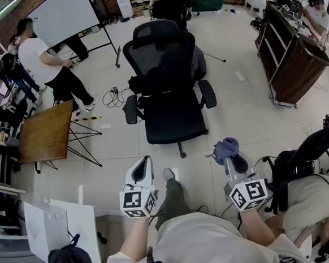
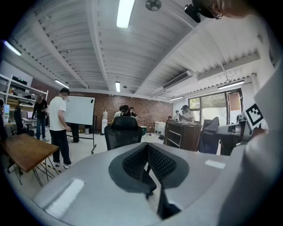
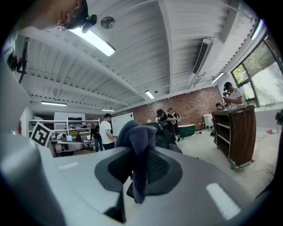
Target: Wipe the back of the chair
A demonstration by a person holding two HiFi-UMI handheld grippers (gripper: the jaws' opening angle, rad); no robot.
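Right gripper (image 1: pixel 232 158) is clamping a bunched blue cloth (image 1: pixel 225 149), left gripper (image 1: pixel 144 165) is sitting closed and empty, both well short of the chair (image 1: pixel 162 71) on its seat side, so I'm expecting the unbraced chair to go rolling or swivelling away under wipe pressure.

The floor (image 1: pixel 243 122) is pale and the far wall (image 2: pixel 150 110) is red brick. A whiteboard (image 1: pixel 64 14) stands at the left and a dark wooden cart (image 1: pixel 292 61) at the right, under tube lamps (image 2: pixel 125 13).

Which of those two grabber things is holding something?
The right gripper: a bluish cloth hangs pinched in its jaws. The left gripper holds nothing.
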